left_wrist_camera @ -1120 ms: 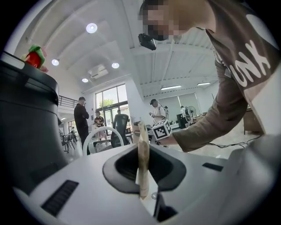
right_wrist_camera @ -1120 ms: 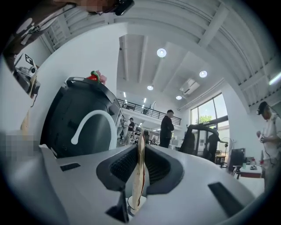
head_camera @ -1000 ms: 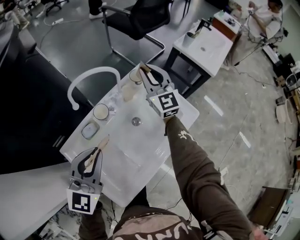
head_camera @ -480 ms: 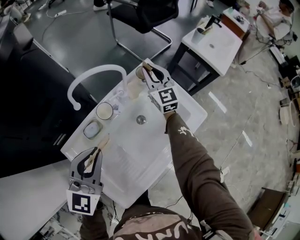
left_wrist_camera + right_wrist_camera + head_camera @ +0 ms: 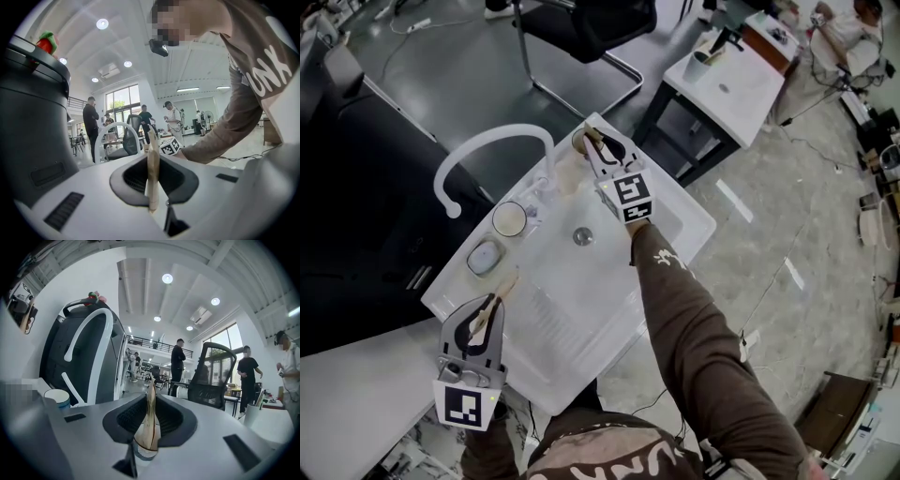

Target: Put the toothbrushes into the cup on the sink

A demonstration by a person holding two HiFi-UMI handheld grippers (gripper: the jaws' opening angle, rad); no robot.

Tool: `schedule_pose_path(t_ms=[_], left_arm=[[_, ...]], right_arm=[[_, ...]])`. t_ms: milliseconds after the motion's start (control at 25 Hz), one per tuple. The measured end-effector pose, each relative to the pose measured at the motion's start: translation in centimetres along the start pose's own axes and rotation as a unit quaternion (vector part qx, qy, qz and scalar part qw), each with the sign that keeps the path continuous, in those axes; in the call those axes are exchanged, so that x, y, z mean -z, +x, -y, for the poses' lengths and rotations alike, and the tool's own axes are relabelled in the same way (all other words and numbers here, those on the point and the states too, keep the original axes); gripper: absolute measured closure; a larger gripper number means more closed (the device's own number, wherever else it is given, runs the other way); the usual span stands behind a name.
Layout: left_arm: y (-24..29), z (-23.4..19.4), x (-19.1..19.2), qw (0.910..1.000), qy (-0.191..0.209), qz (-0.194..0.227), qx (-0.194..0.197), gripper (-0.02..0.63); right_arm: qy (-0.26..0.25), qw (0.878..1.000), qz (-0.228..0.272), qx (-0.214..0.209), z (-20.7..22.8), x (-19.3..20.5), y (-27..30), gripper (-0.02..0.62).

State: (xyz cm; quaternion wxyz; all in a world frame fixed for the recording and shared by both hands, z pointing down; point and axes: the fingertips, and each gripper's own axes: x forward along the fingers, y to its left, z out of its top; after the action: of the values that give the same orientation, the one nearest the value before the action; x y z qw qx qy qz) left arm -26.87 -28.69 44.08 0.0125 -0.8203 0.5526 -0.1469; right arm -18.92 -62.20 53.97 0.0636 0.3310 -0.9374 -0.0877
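A white sink (image 5: 572,291) with an arched white faucet (image 5: 492,142) fills the middle of the head view. My right gripper (image 5: 592,141) is at the sink's far corner, shut on a wooden toothbrush (image 5: 151,420). Its lower end hangs over a pale cup (image 5: 575,145), whose rim shows just under the jaws (image 5: 143,452). Over the sink's near left edge, my left gripper (image 5: 490,302) is shut on another wooden toothbrush (image 5: 153,173), which sticks out beyond the tips (image 5: 503,285).
A second white cup (image 5: 509,219) stands beside the faucet base, also visible as a white cup (image 5: 57,397) at left. A soap dish (image 5: 484,257) lies near it. The drain (image 5: 582,236) is mid-basin. Behind stand a black chair (image 5: 586,33), another sink stand (image 5: 727,86) and several people.
The right gripper has stayed at the far cup with its toothbrush, edging slightly toward it. The left gripper has held still. The head view has shifted a little.
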Motion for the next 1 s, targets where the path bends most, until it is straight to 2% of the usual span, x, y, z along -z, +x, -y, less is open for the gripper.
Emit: schedule_pose_path(t_ms=[40, 120, 200, 480, 720, 880, 1000], left_arm=[[-0.1, 0.0, 0.0, 1.0, 0.002, 0.0, 0.001, 0.575], [-0.4, 0.0, 0.0, 1.0, 0.006, -0.003, 0.002, 0.575], [-0.7, 0.0, -0.1, 1.0, 0.005, -0.002, 0.0, 0.575], [-1.0, 0.3, -0.8, 0.9998, 0.018, 0.011, 0.001, 0.575], [-0.4, -1.1, -2.4, 0.9985, 0.046, 0.029, -0.002, 0.575], [1.3, -2.9, -2.8, 0.9971, 0.07, 0.031, -0.002, 0.575], [3.3, -4.6, -2.2, 0.9978, 0.055, 0.037, -0.005, 0.575]], right_arm=[[0.0, 1.0, 0.002, 0.0, 0.0, -0.2, -0.1, 0.527], [0.0, 1.0, 0.01, -0.003, -0.1, -0.9, -0.3, 0.482], [-0.001, 1.0, 0.021, -0.01, -0.3, -1.9, -0.7, 0.404], [-0.029, 0.996, 0.076, -0.027, -2.1, -7.9, -4.2, 0.304], [-0.021, 0.985, 0.166, -0.039, -5.4, -15.1, -10.5, 0.278], [-0.009, 0.981, 0.19, -0.047, -7.7, -18.4, -14.4, 0.276], [-0.007, 0.979, 0.196, -0.057, -9.3, -19.7, -16.4, 0.276]])
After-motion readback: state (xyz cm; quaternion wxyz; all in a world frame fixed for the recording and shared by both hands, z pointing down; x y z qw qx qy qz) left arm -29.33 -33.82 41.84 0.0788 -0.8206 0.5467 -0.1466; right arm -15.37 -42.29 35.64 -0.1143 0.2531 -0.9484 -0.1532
